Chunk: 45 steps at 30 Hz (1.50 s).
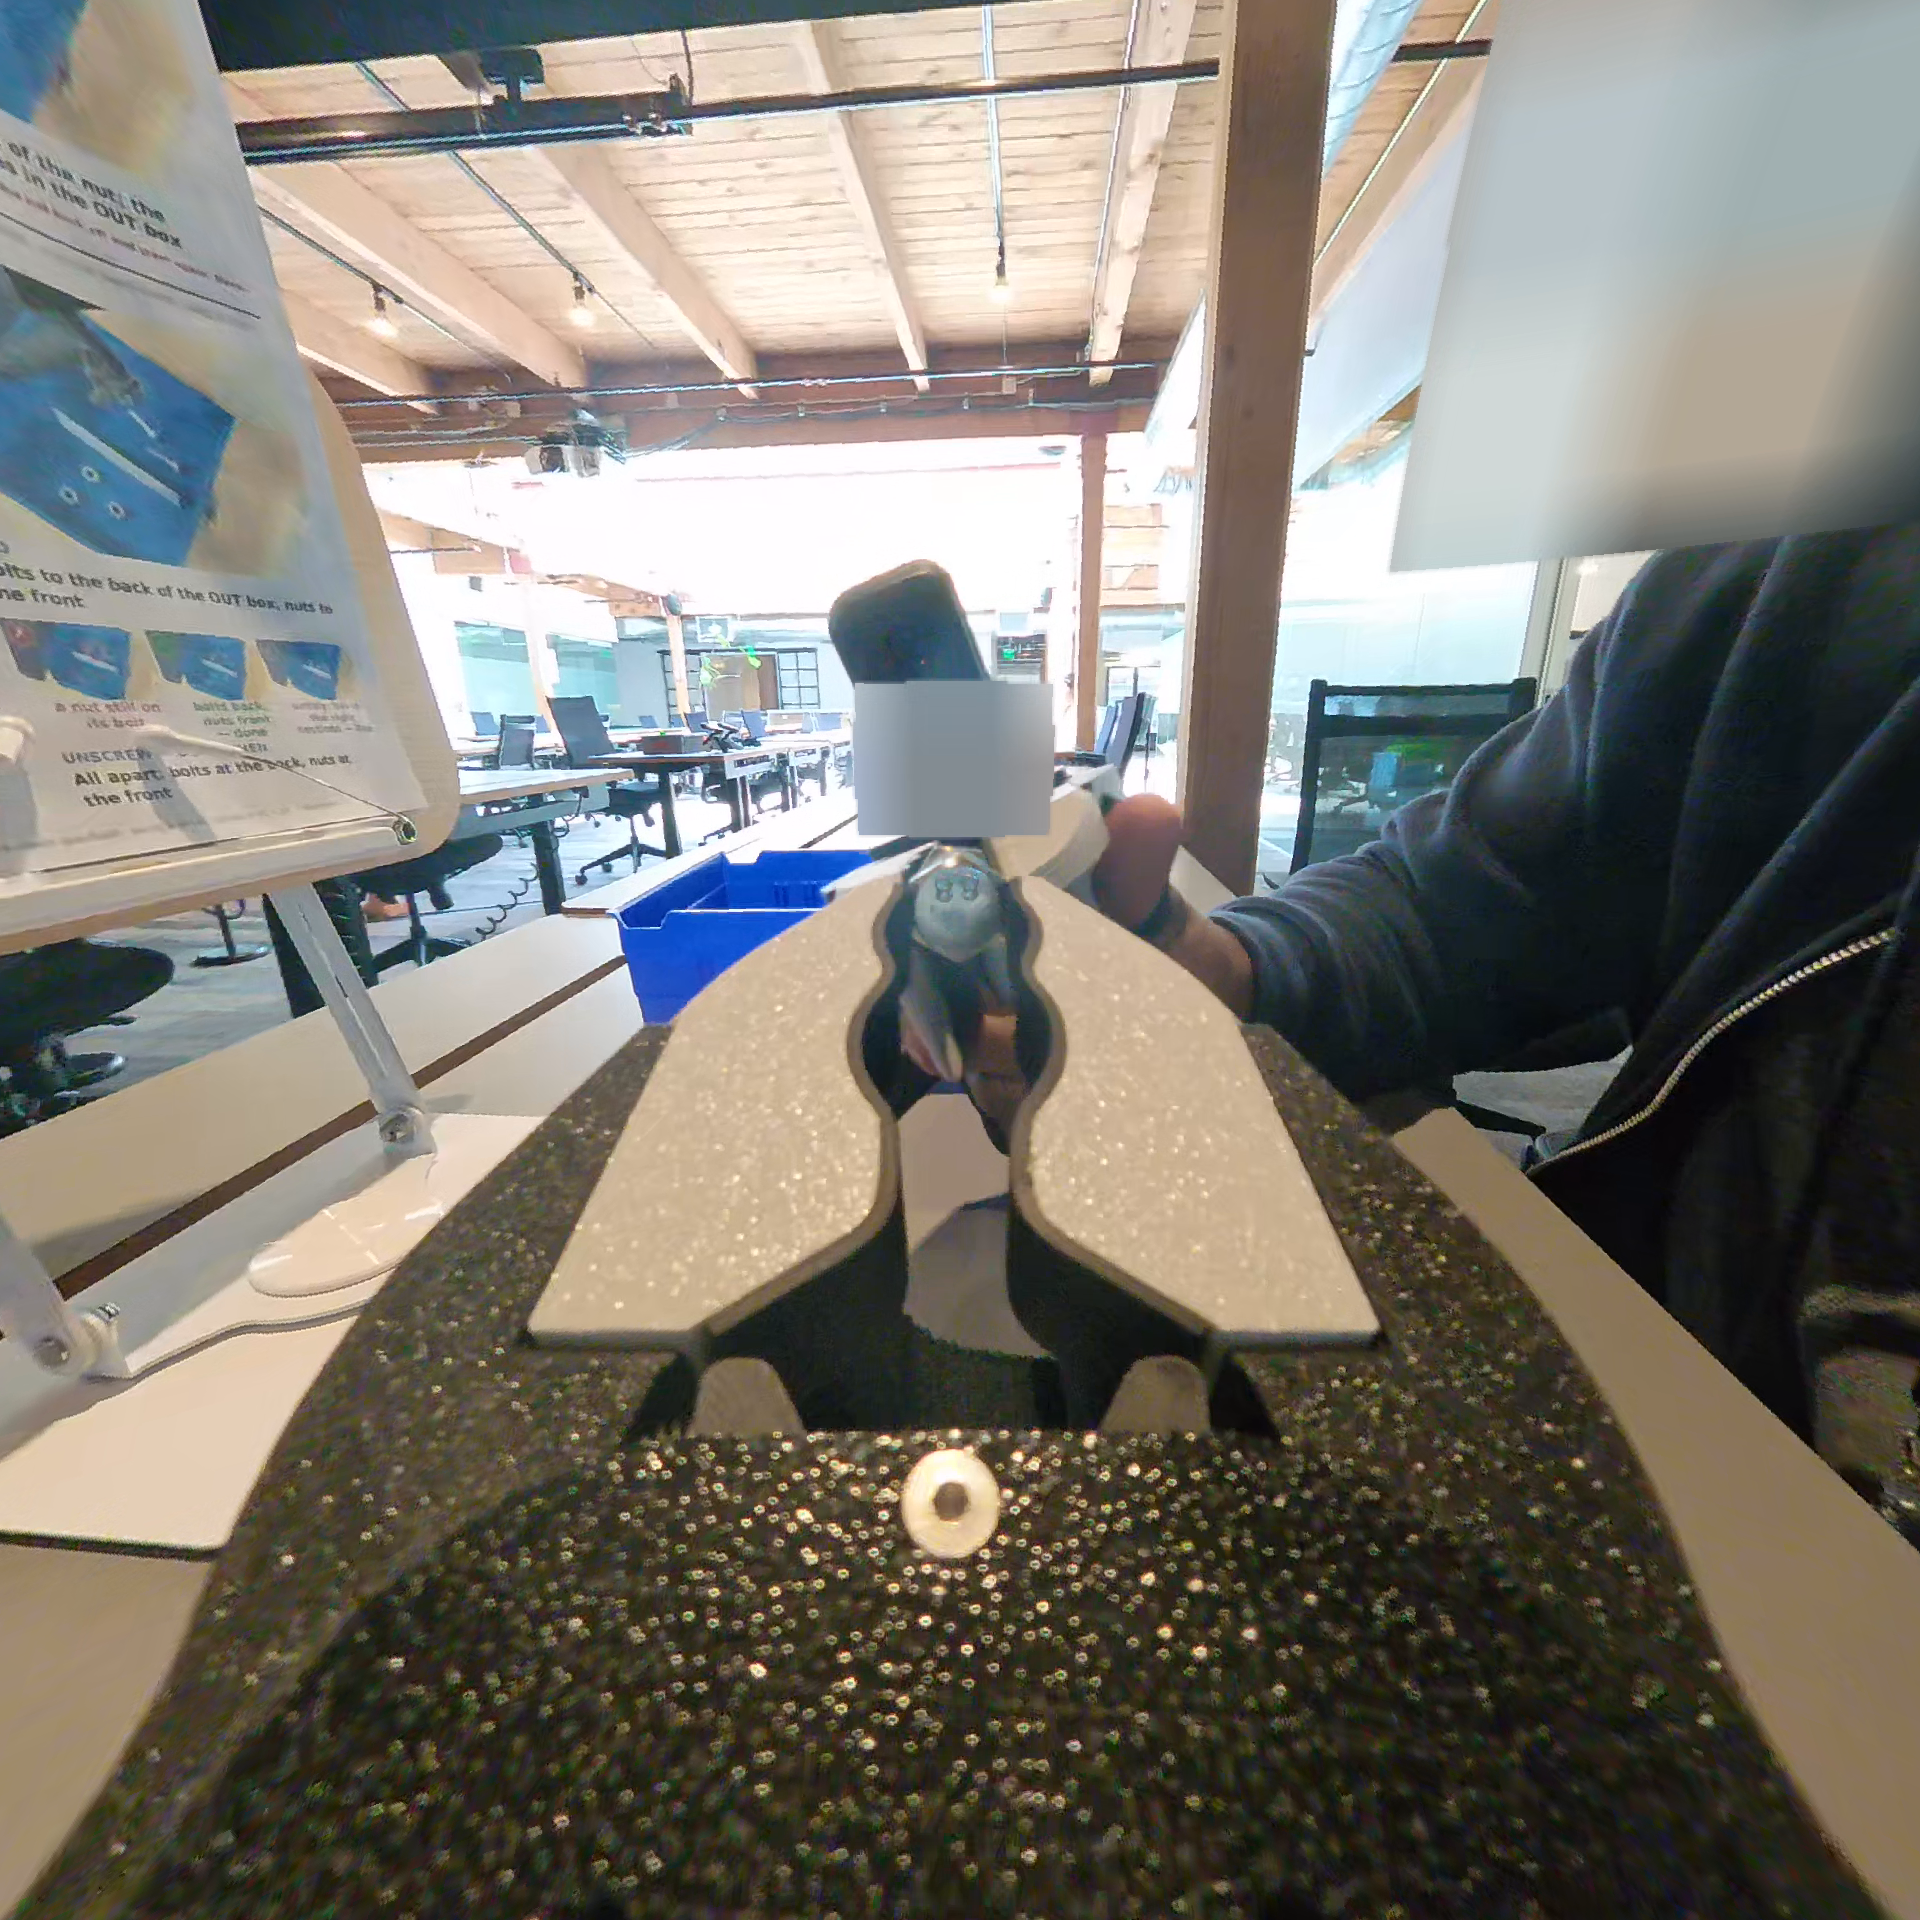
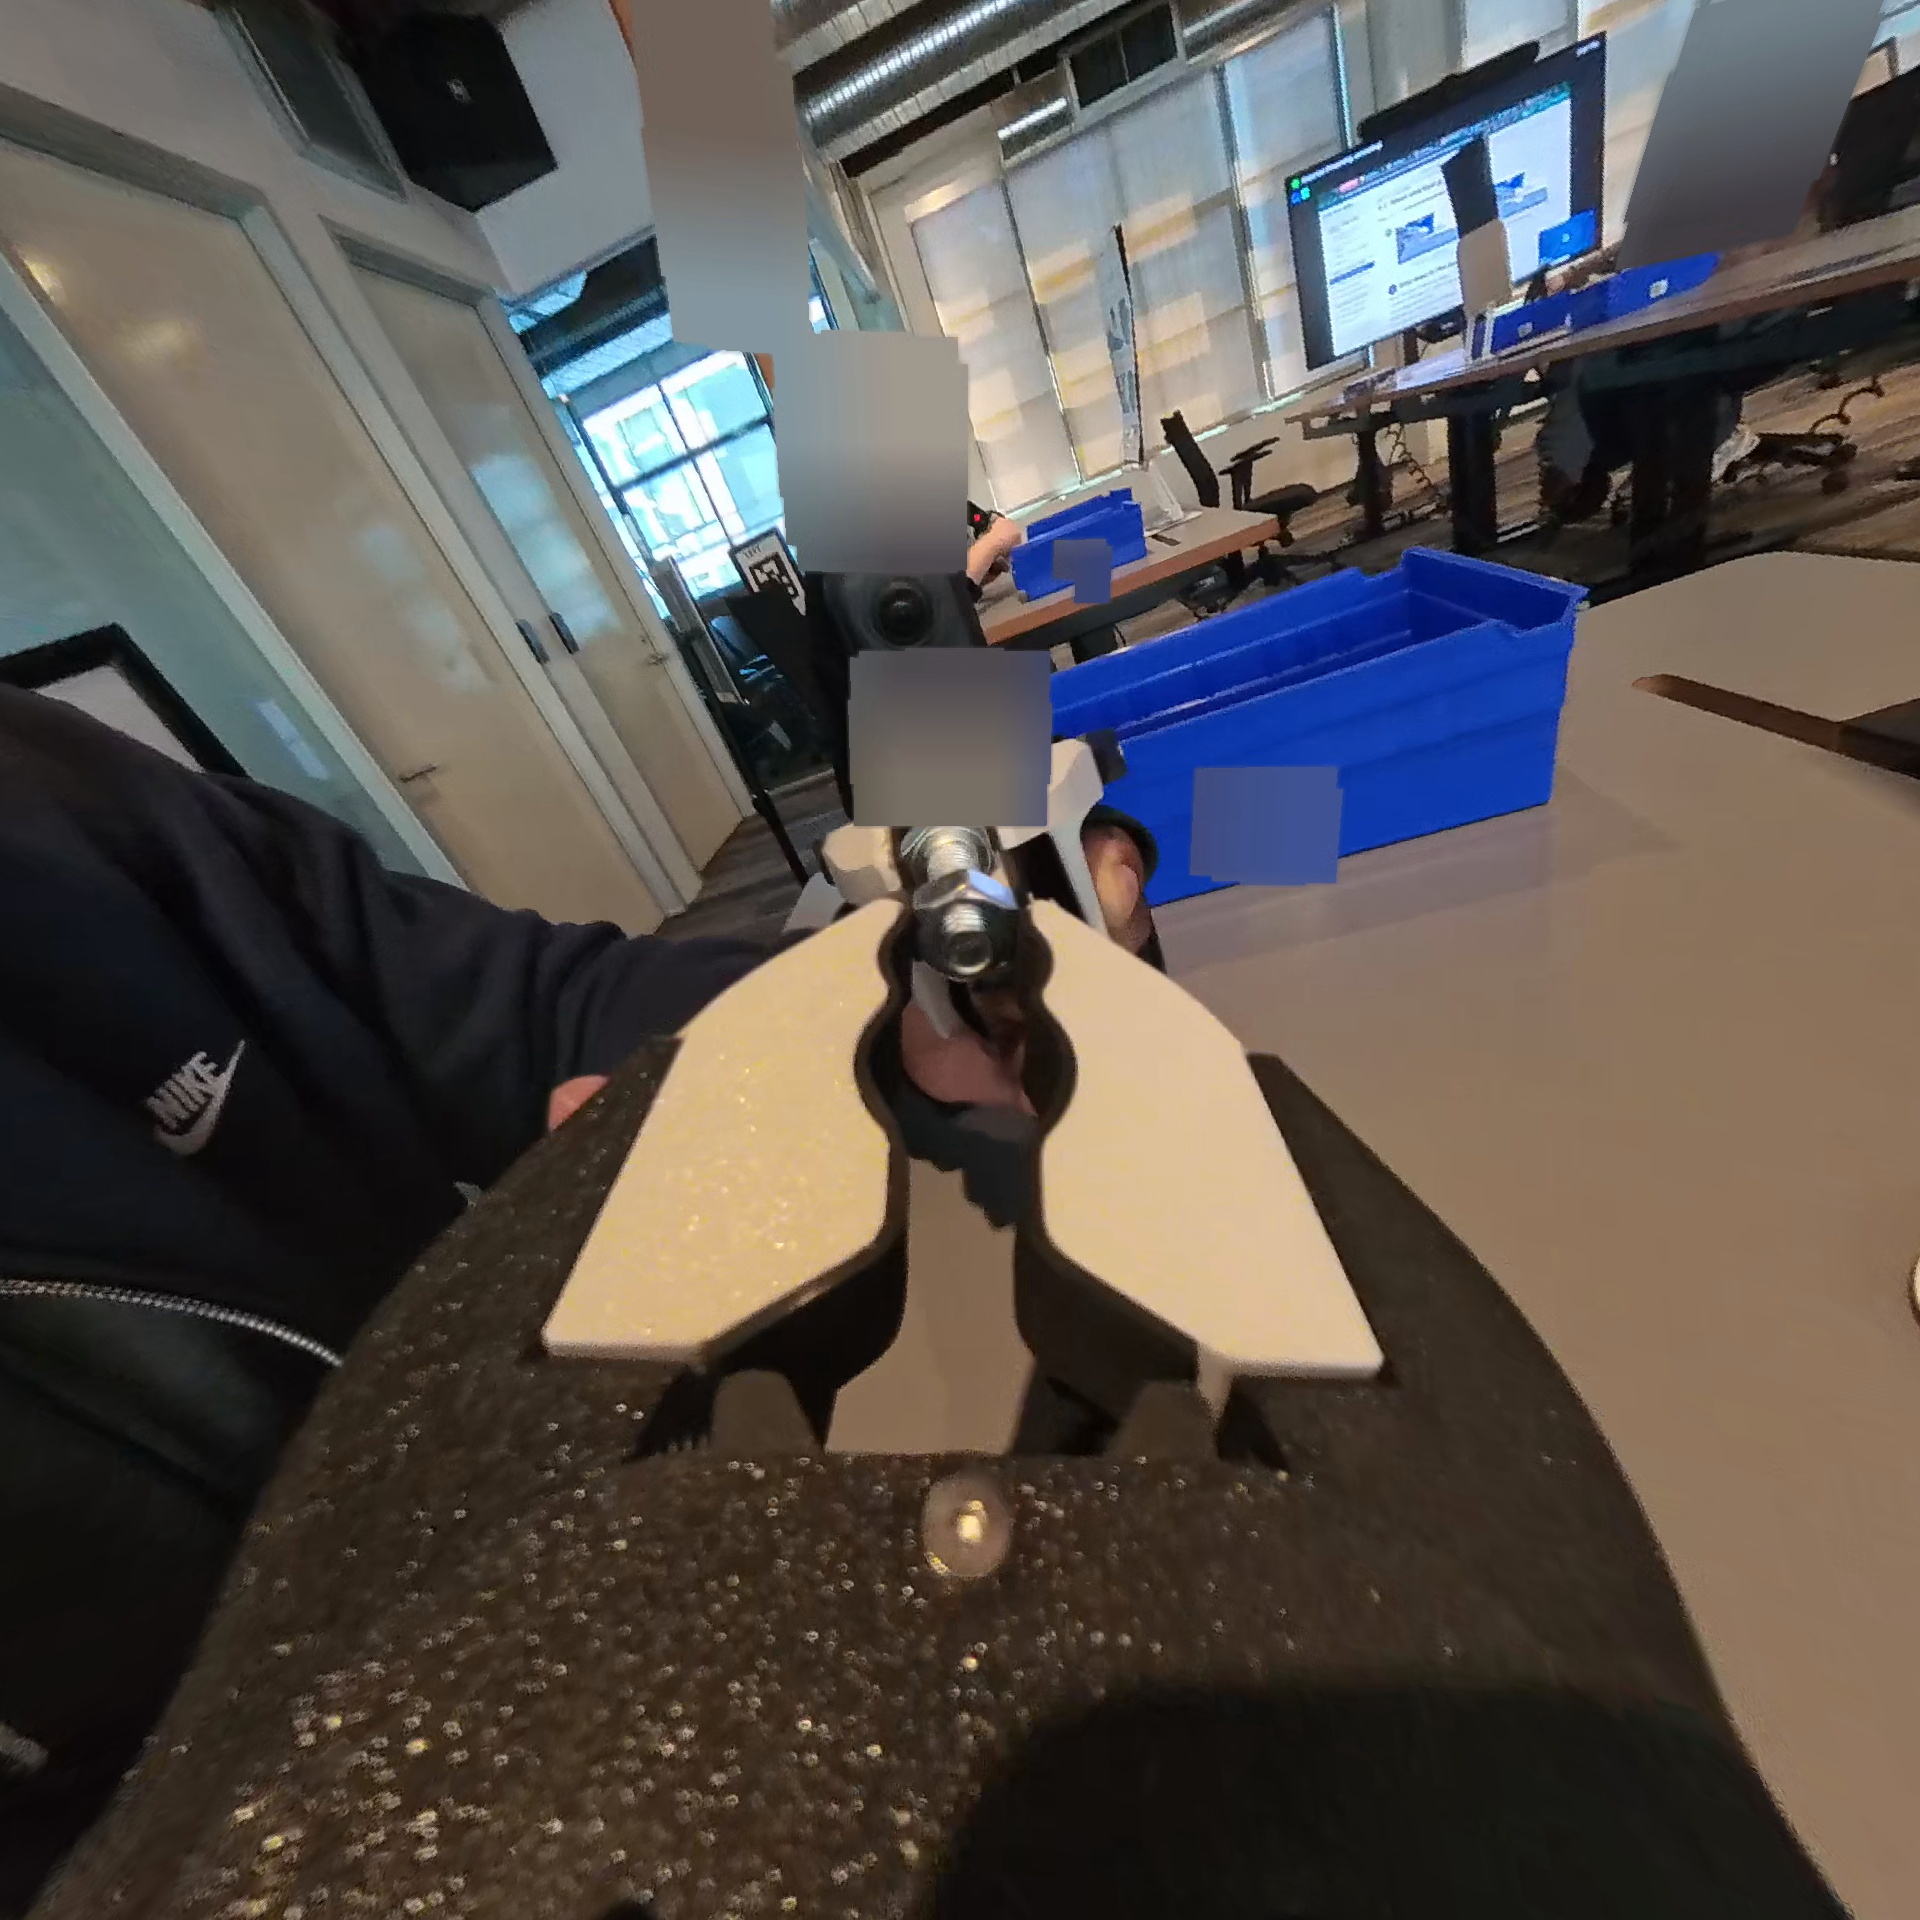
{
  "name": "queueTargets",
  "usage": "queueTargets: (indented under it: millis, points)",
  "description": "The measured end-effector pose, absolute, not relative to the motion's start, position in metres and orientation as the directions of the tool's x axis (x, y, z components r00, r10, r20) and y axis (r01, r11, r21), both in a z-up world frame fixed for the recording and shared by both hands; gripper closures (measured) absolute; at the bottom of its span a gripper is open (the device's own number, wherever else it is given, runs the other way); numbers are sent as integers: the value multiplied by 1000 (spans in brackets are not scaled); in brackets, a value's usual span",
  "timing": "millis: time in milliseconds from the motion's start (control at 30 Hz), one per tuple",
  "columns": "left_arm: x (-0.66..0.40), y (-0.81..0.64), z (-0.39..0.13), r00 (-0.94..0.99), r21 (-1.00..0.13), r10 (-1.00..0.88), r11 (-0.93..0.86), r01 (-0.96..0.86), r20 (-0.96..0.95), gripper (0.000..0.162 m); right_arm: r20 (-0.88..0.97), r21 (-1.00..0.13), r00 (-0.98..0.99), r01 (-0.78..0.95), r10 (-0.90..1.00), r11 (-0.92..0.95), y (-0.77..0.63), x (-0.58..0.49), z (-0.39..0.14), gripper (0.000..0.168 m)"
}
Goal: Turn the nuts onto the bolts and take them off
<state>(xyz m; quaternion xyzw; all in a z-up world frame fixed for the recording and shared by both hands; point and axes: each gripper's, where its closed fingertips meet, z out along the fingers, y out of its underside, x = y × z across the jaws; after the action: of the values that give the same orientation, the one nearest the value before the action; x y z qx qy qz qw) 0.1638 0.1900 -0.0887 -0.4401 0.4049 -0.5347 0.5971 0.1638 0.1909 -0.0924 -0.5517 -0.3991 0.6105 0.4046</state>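
Note:
Both grippers face each other above the table, tip to tip. My left gripper is shut on the hex head of a steel bolt, which faces the left wrist camera. My right gripper is shut on a steel nut that sits on the bolt's thread. The bolt's tip pokes through the nut toward the right wrist camera. In each view the other gripper shows just beyond the bolt, with its white fingers and a hand holding it.
A blue bin stands on the grey table behind the grippers. An instruction sheet on a white stand is at the left. The person's dark sleeve lies close beside the grippers. Less than 4 cm separates the two grippers' tips.

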Motion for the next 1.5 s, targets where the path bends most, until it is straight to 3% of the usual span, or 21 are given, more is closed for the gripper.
queueTargets:
  millis: [100,233,333,433,500,567,633,767,967,1067,1167,1267,1400,1500]
  points:
    - [164,189,-88,64,-957,-998,-3,291,23,146,-255,-966,-32,-34,966,-256,190,164,-93,151]
    - [167,191,-94,-95,-919,-966,-257,300,240,146,132,-989,101,86,986,124,194,167,-98,151]
    - [169,193,-98,-206,-848,-899,-435,303,388,146,465,-877,172,219,868,427,197,171,-102,151]
    - [170,193,-99,-214,-836,-890,-453,309,402,146,675,-731,212,321,706,602,199,173,-104,151]
    - [170,193,-97,-159,-872,-928,-372,318,338,146,565,-818,204,259,799,513,194,169,-105,136]
    - [167,192,-92,-87,-908,-964,-266,323,251,146,309,-947,177,150,934,285,193,166,-101,118]
    - [164,191,-87,-11,-936,-988,-148,319,152,146,29,-999,104,27,994,27,192,166,-91,113]
    - [162,186,-81,92,-958,-995,47,282,-21,146,-381,-917,-80,-91,921,-387,192,168,-81,112]
    - [165,182,-82,135,-961,-984,149,232,-120,146,-598,-780,-211,-68,774,-622,187,162,-89,121]
    - [167,182,-83,133,-966,-984,144,217,-117,146,-524,-832,-214,-75,824,-549,181,163,-86,148]
    - [168,182,-83,72,-969,-997,42,242,-26,146,-346,-932,-132,-67,929,-357,181,165,-86,149]
    - [171,183,-86,-22,-955,-992,-125,268,124,146,-39,-999,3,-8,999,-39,185,167,-91,149]
    - [172,186,-91,-132,-906,-949,-313,286,286,146,386,-918,152,163,910,362,192,170,-99,149]
    - [172,188,-93,-111,-912,-957,-288,291,267,146,446,-892,207,185,871,413,195,171,-101,147]
